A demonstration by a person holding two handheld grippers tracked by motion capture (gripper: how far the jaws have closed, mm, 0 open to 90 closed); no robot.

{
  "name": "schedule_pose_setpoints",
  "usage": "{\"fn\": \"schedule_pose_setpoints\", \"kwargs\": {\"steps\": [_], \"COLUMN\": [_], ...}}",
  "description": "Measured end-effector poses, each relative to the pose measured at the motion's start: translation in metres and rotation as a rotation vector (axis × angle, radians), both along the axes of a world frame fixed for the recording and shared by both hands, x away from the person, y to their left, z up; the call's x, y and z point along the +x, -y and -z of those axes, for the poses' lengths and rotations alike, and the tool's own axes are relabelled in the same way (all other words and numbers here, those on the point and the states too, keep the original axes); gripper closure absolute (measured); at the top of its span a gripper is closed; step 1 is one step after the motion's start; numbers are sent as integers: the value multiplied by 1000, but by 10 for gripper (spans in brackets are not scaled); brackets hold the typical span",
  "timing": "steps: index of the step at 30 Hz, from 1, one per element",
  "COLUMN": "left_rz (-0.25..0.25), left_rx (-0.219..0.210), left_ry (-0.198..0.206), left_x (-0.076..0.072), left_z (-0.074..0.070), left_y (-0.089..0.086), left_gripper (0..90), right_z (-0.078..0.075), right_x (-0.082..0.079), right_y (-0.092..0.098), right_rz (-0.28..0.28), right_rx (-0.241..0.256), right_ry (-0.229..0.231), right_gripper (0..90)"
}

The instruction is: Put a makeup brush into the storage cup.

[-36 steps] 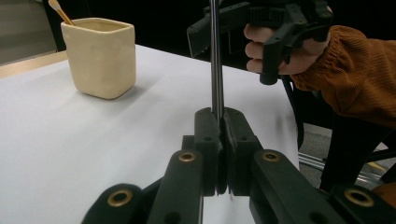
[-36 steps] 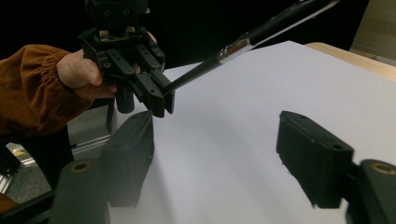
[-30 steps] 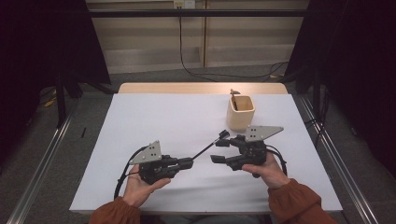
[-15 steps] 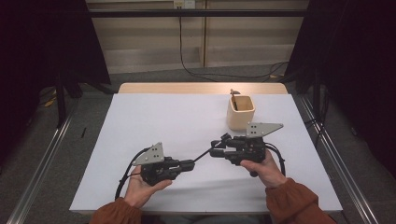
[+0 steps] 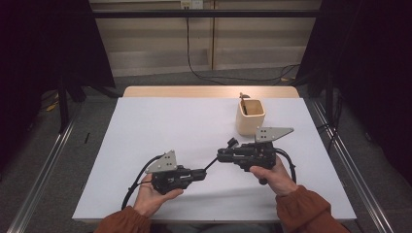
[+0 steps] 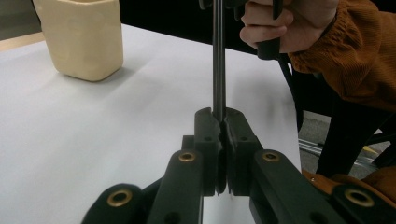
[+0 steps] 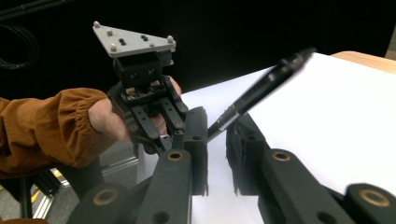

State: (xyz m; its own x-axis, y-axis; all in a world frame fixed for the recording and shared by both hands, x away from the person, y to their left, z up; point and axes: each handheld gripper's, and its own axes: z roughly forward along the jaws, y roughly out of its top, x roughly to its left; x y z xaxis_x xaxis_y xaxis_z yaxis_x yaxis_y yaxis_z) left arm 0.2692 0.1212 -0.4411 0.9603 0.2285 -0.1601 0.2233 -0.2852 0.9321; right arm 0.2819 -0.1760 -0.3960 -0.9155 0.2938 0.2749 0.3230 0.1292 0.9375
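Two grippers meet at one pen (image 5: pixel 211 165), above the table's (image 5: pixel 145 126) near edge. The left gripper (image 6: pixel 222 140) pinches it tight; the right gripper's (image 7: pixel 215 140) jaws stand apart around it. Close them gently before letting go.

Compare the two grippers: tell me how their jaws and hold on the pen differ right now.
The left gripper has its jaws shut on one end of the pen; the right gripper has its jaws apart, with the pen passing through the gap, not clamped. In the high view the left gripper sits nearer the person, the right gripper farther up, closer to the beige cup. Each is held in one hand.
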Motion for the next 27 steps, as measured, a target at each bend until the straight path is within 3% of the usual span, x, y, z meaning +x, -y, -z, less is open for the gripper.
{"fn": "schedule_pose_setpoints", "kwargs": {"steps": [5,8,11,17,19,27], "left_rz": [0,-13,-23,-47,-69,-144], "left_rx": [6,-8,-20,-33,-73,-86], "left_ry": [6,6,11,13,10,29], "left_x": [1,2,3,3,4,5], "left_z": [2,0,-1,-3,-7,-13], "left_y": [1,0,-2,-5,-9,-18], "left_gripper": [848,828,813,713,692,466], "right_z": [0,-3,-8,-9,-10,-10], "right_x": [0,-1,-2,-1,0,1], "right_y": [-1,-1,-4,-2,0,3], "right_rz": [-13,-37,-34,-14,-9,3], "right_rx": [12,50,41,46,44,24], "right_ry": [-17,-41,-18,-21,-19,-21], "right_gripper": [828,856,857,857,857,857]}}
